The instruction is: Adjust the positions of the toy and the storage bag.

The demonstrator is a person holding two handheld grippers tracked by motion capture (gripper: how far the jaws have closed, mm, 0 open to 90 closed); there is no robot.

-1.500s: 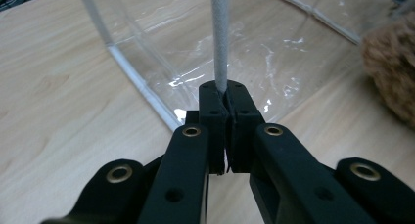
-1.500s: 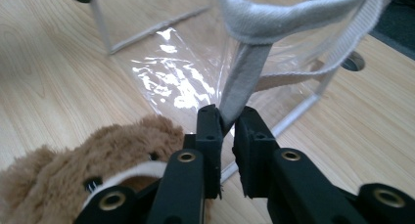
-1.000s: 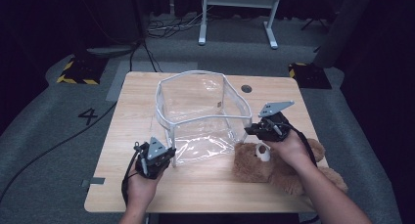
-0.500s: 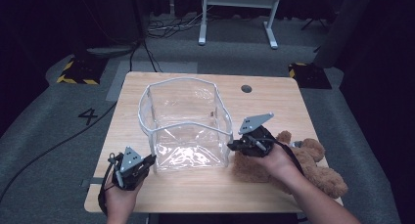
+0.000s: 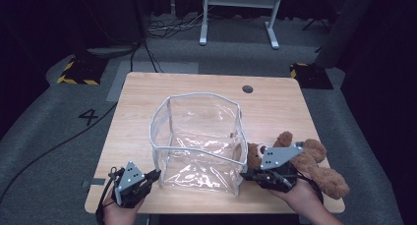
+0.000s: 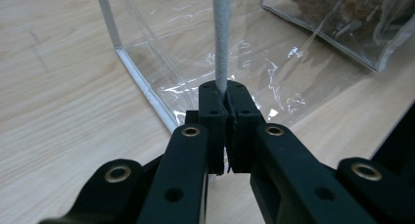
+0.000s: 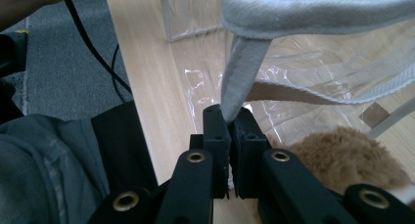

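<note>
High view: you've dragged the clear bag toward six o'clock; left gripper and right gripper pinch its rim, teddy bear waiting at three o'clock.

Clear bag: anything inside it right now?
Nothing visible inside the clear bag; bare table shows through its floor. The teddy bear lies outside, against its right wall, partly covered by the right tool.

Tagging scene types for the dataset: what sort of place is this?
Probably a lab or recording studio: a lone wooden table on grey carpet, hazard-striped floor plates, loose cables and dark surroundings.
</note>
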